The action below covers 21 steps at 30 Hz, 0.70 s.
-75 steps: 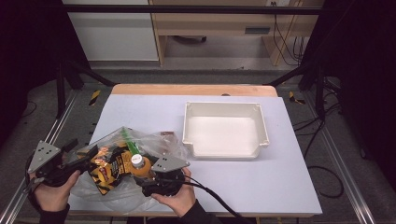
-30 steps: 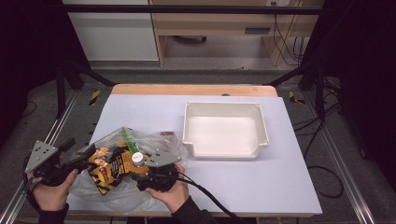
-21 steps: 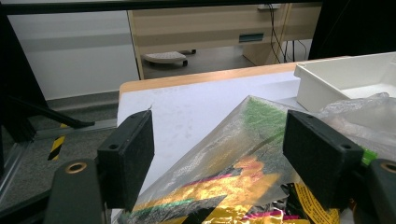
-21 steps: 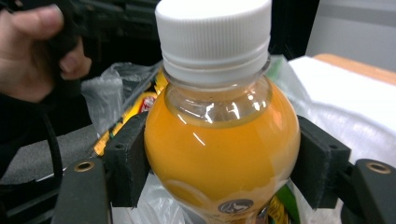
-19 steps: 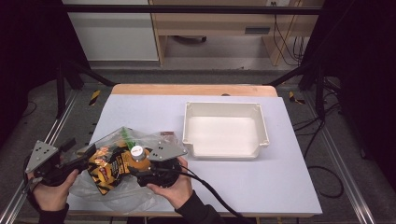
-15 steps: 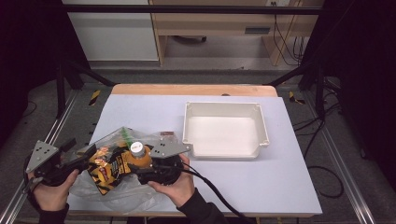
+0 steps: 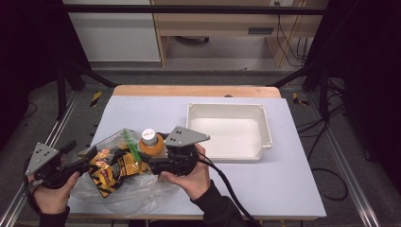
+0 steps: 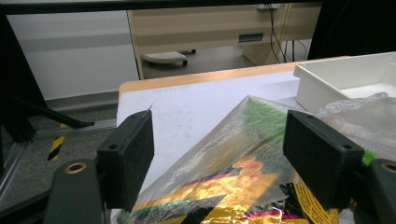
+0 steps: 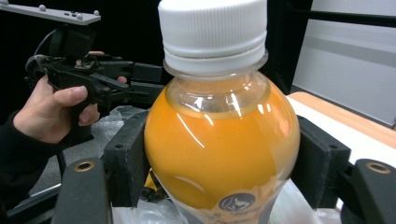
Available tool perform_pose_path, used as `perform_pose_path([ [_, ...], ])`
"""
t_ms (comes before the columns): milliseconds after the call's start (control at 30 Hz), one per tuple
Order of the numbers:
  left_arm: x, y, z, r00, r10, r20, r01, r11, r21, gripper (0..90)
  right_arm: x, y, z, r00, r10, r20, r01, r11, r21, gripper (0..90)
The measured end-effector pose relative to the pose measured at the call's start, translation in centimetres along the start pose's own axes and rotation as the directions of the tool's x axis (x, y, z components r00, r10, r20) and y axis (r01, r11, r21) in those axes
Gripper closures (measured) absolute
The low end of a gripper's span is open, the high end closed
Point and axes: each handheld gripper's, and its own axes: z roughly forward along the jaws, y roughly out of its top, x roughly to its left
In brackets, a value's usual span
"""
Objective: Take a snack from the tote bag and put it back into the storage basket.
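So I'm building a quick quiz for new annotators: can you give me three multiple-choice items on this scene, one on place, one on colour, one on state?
1. Where does the white tray sit relative to the plastic bag?
A. to its right
B. to its left
C. under it

2. What colour is the bottle cap?
A. green
B. white
C. orange

3. How are the right gripper jaws?
A. open, empty
B. shut on the bag
C. shut on the bottle

Answers: 1 A, the high view shows the tray right of the bag. 2 B, the cap is white. 3 C, both pads press the bottle's sides.
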Motion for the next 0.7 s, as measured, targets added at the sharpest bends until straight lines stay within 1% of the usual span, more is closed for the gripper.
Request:
perform_pose_path([
  [67, 0.0, 0.0, 0.0, 1.0, 0.001, -0.001, -0.001, 1.0, 0.002, 24.3, -0.3, 0.3, -0.6, 1.0, 0.0, 0.004, 0.0, 1.0, -0.01, 30.4],
  [200, 0.0, 0.0, 0.0, 1.0, 0.002, -0.004, -0.002, 1.0, 0.001, 24.3, -1.2, 0.8, -2.0, 0.9999, 0.016, -0.001, -0.016, 0.999, -0.041, 30.3],
  [300, 0.0, 0.0, -0.1, 1.0, 0.0, 0.001, 0.0, 1.0, -0.003, 24.3, -1.9, 1.1, -3.1, 0.9996, 0.007, 0.027, -0.006, 0.999, -0.047, 30.3],
  [433, 0.0, 0.0, -0.1, 1.0, 0.003, 0.001, -0.003, 1.0, -0.002, 24.3, -3.1, 1.1, -4.6, 0.9974, -0.013, 0.07, 0.015, 1.0, -0.022, 30.3],
  [600, -0.1, 0.0, -0.1, 1.0, 0.002, 0.002, -0.002, 1.0, -0.003, 24.3, -4.8, 0.6, -6.6, 0.993, -0.019, 0.117, 0.02, 1.0, -0.007, 30.3],
  [700, -0.3, 0.0, 0.0, 1.0, 0.006, 0.002, -0.006, 1.0, 0.001, 24.3, -5.9, 0.1, -7.7, 0.9887, -0.02, 0.149, 0.02, 1.0, 0.003, 30.3],
])
